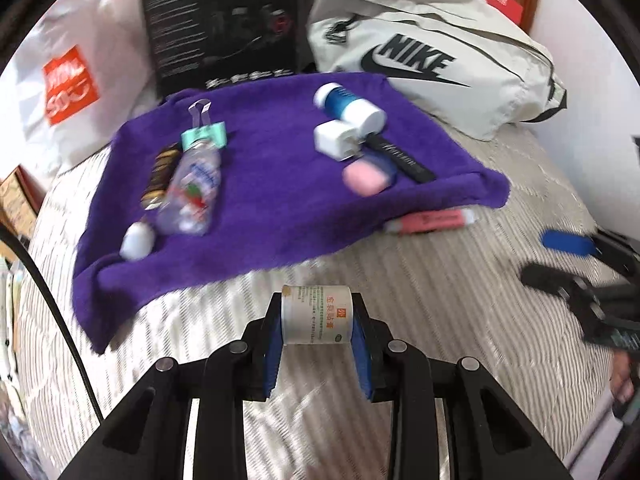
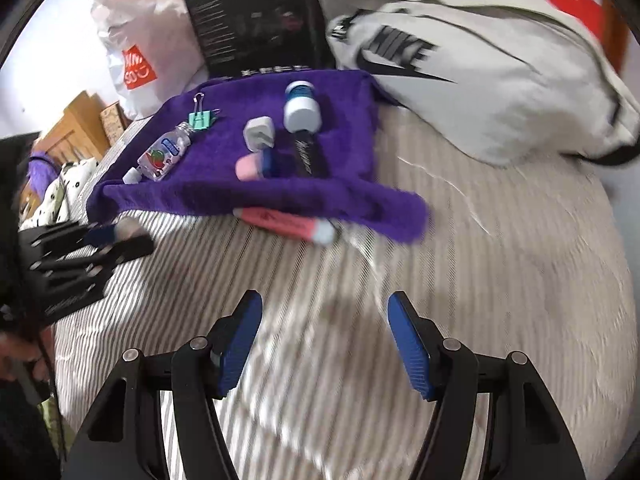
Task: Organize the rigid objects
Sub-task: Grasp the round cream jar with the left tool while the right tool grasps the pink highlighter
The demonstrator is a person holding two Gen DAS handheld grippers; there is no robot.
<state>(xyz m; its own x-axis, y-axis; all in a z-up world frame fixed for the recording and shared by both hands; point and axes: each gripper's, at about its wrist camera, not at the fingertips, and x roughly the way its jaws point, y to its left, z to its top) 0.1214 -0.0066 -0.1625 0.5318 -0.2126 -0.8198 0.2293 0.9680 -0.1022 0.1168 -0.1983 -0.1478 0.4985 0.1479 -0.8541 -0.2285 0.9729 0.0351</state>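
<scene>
While the left gripper (image 1: 316, 316) pinched the small white jar (image 1: 315, 314) at lower centre, we found the right gripper (image 2: 324, 340) spread, empty; the smooth jar might slip short of the purple towel (image 1: 280, 208).

Striped bed (image 2: 500, 280) under purple towel (image 1: 280, 200), pink marker (image 2: 286, 222), Nike bag (image 1: 440, 60)

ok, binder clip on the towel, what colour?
Mint green body with silver wire handles; the binder clip shows sharpest in the right wrist view.

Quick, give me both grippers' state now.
Left gripper: shut on the white jar.
Right gripper: open, holding nothing.
</scene>
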